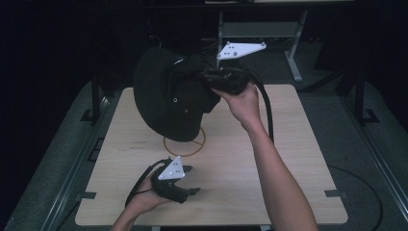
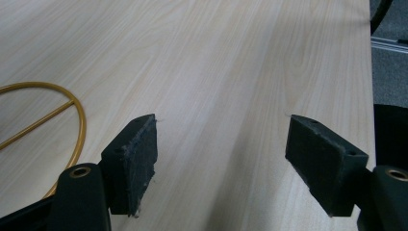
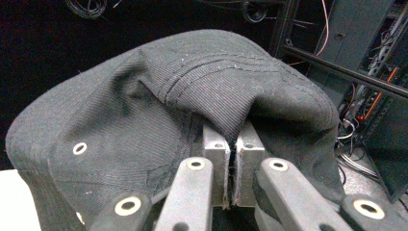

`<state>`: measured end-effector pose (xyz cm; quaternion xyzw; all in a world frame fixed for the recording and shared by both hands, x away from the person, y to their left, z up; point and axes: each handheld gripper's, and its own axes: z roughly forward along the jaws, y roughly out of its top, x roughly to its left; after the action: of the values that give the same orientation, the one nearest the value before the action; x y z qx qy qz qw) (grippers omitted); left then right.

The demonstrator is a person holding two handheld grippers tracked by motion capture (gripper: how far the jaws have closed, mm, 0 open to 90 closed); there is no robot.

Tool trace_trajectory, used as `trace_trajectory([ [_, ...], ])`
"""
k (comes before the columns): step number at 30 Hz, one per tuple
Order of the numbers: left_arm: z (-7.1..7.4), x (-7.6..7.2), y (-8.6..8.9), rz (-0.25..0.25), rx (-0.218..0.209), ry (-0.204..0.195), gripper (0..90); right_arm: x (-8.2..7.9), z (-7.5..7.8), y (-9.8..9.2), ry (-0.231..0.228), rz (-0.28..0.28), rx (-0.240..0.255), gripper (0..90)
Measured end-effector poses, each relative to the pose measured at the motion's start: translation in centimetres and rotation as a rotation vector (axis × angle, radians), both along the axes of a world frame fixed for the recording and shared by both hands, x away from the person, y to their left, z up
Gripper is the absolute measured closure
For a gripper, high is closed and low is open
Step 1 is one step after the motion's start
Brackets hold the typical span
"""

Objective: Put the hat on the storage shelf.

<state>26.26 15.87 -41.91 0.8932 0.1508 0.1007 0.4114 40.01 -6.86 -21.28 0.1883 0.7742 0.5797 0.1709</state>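
A black fabric hat [image 1: 168,96] with small metal eyelets hangs in the air above the far half of the wooden table [image 1: 269,159]. My right gripper [image 1: 208,76] is shut on its fabric at the hat's right side, held up by the person's right hand. In the right gripper view the two pads meet with the hat's cloth [image 3: 159,106] pinched between them. My left gripper [image 1: 191,179] rests low near the table's front edge, open, pointing right. Its pads [image 2: 139,159] stand wide apart over bare wood with nothing between them.
A thin yellow ring with a crossbar [image 1: 185,144] is marked on the table under the hat, and its arc [image 2: 57,110] appears left of the left gripper's jaws. Dark floor, metal rails and a grey frame [image 1: 293,43] surround the table.
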Motion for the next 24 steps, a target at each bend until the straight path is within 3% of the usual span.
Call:
trace_trajectory([
  [11,0.0,0.2,0.1,0.000,-0.005,0.004,26.1,1.0,-0.2,2.2,0.005,0.014,-0.029,86.2],
  [24,0.0,0.3,-0.6,-0.017,-0.005,0.003,26.2,2.6,-1.1,4.6,0.041,0.021,-0.043,85.9],
])
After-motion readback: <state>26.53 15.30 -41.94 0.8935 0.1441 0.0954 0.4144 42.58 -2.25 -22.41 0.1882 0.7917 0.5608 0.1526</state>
